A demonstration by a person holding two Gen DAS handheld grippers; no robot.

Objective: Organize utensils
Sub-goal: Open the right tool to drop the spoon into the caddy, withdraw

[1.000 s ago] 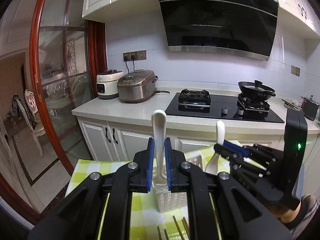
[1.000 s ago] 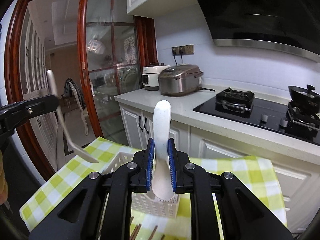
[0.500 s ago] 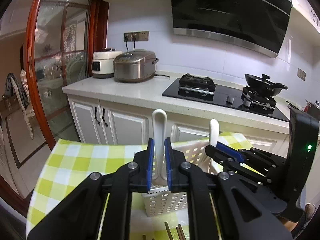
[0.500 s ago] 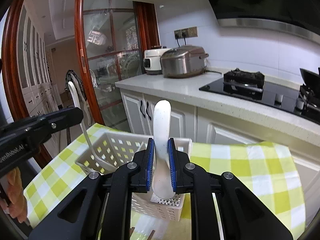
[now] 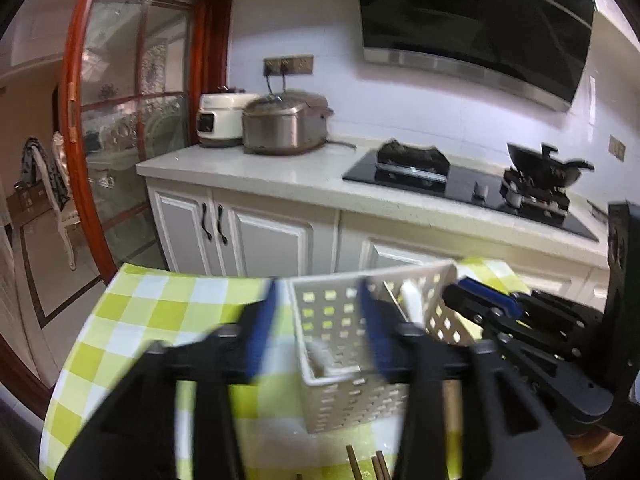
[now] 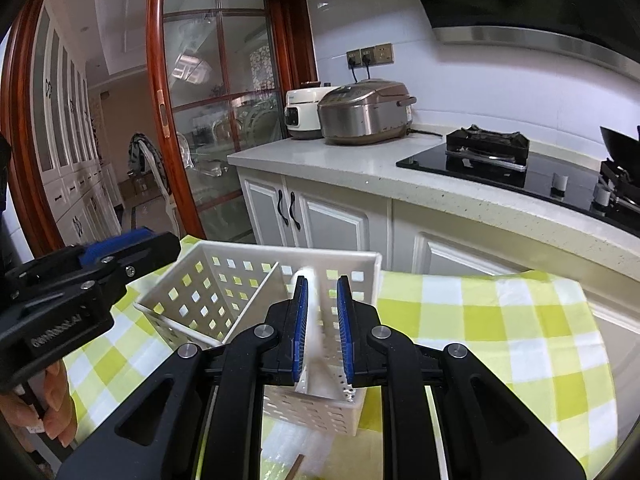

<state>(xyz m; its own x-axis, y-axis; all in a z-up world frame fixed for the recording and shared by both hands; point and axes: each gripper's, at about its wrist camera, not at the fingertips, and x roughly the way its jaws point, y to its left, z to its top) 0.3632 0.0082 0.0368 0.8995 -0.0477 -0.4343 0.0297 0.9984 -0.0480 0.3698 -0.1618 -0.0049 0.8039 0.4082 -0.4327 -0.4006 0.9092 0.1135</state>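
the left gripper (image 5: 316,332) is opening over the near compartment of the white basket (image 6: 224,276), its blurred jaws now wide with a white spoon (image 5: 320,354) dropped loose inside, presumably to sort it apart. the right gripper (image 6: 322,316) shows a gap between its pads, a blurred white spoon (image 6: 314,322) slipping between them into the other compartment; whether it is gripped i cannot tell. the divider separates both. chopsticks (image 5: 376,466) lie on the checked cloth (image 6: 500,320) just before the basket.
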